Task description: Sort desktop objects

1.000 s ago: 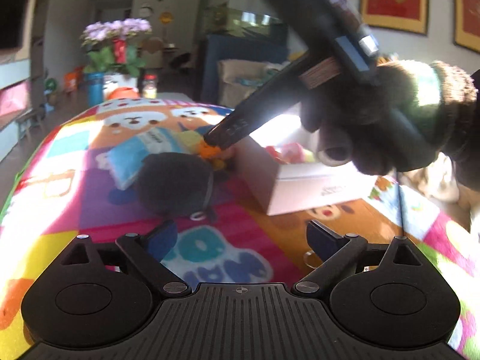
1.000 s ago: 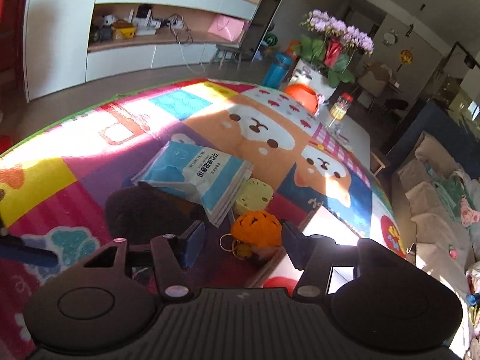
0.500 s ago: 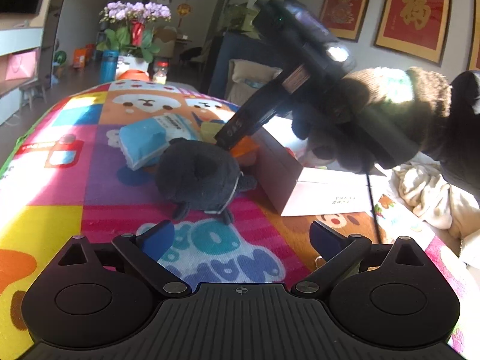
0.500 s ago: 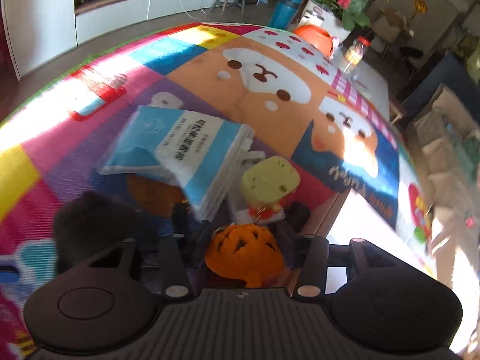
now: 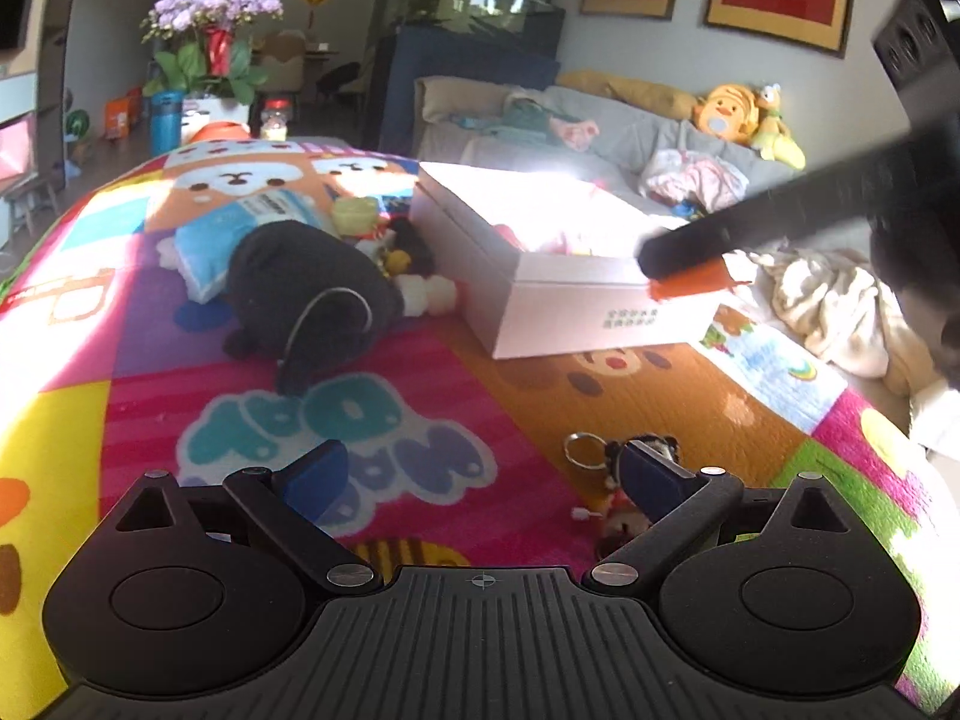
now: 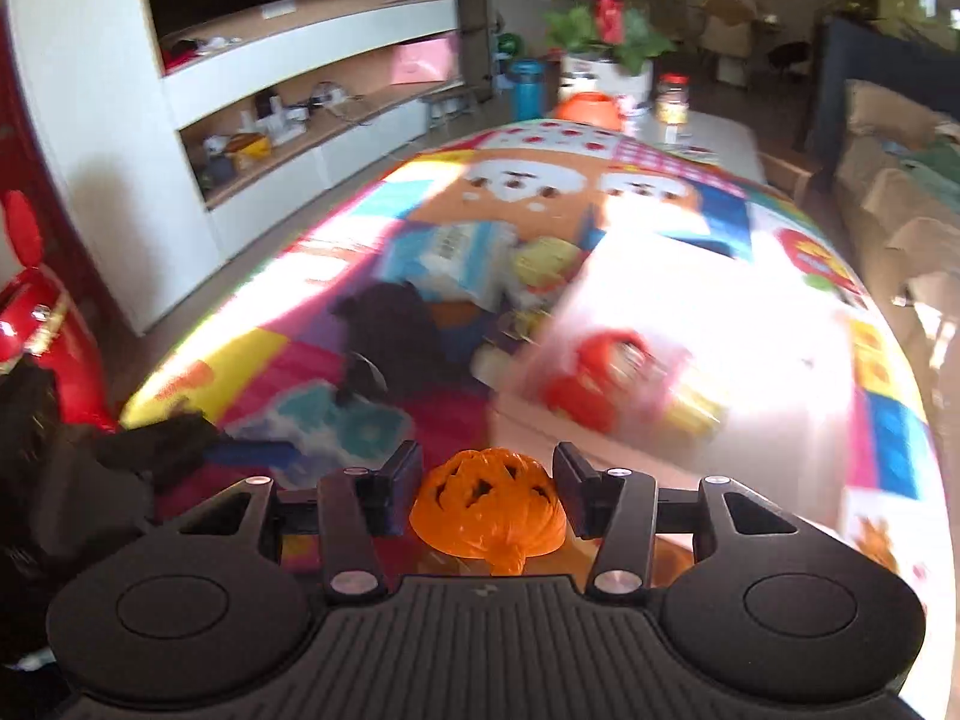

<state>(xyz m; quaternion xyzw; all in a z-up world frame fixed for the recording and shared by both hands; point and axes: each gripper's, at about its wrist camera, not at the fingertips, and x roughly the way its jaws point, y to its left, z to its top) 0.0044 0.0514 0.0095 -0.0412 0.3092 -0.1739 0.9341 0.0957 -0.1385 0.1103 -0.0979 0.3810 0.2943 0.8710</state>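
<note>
My right gripper (image 6: 486,489) is shut on an orange pumpkin toy (image 6: 487,507) and holds it in the air near the front edge of the white box (image 6: 690,420). In the left wrist view the right gripper's fingers (image 5: 690,249) hang over the near corner of the white box (image 5: 540,306), with the orange toy (image 5: 690,285) below them. My left gripper (image 5: 480,477) is open and empty over the colourful mat (image 5: 420,420). A black plush (image 5: 306,288), a blue tissue pack (image 5: 240,222) and a yellow toy (image 5: 354,213) lie left of the box.
A small keyring figure (image 5: 624,456) lies on the mat by my left gripper's right finger. A red toy (image 6: 594,378) lies in the box. A sofa (image 5: 600,126) with cloths and plush toys is on the right. A flower pot (image 5: 210,60) stands beyond the mat.
My right gripper closed on the orange pumpkin toy, lifted it off the mat and carried it right toward the white box. My left gripper stayed open.
</note>
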